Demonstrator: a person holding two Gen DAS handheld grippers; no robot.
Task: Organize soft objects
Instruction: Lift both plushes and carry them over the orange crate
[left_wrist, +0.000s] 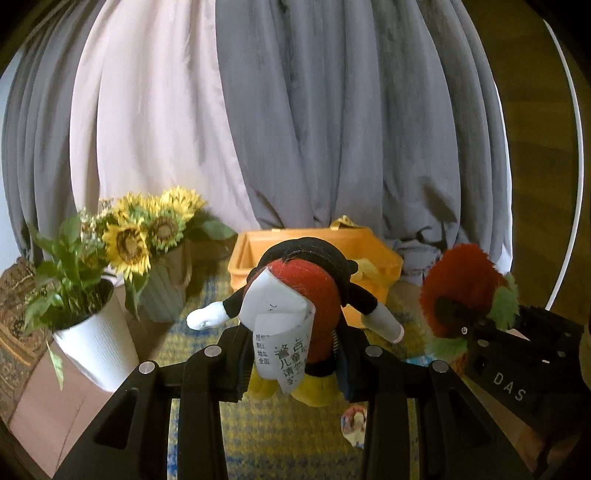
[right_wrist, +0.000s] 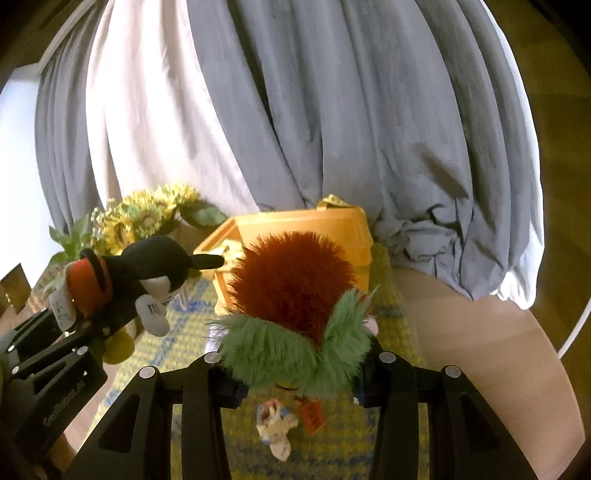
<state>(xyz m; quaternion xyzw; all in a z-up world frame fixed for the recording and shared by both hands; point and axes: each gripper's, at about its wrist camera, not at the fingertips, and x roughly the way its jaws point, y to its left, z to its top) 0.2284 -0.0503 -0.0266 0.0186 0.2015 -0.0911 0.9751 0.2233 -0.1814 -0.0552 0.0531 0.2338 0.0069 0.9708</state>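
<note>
My left gripper (left_wrist: 295, 373) is shut on a mouse plush doll (left_wrist: 314, 295) with red pants, black body, white hands, yellow shoes and a white label, held above the mat. It also shows in the right wrist view (right_wrist: 147, 273). My right gripper (right_wrist: 295, 373) is shut on a fuzzy red strawberry plush (right_wrist: 291, 291) with green leaves, also seen in the left wrist view (left_wrist: 465, 291). An orange bin (left_wrist: 369, 243) stands just behind both toys, open-topped (right_wrist: 332, 221).
A yellow-blue woven mat (left_wrist: 280, 439) covers the table. A small soft toy (right_wrist: 275, 428) lies on it below the grippers. A white plant pot (left_wrist: 96, 343) and sunflowers in a grey vase (left_wrist: 162, 295) stand left. Grey and white curtains (left_wrist: 332, 110) hang behind.
</note>
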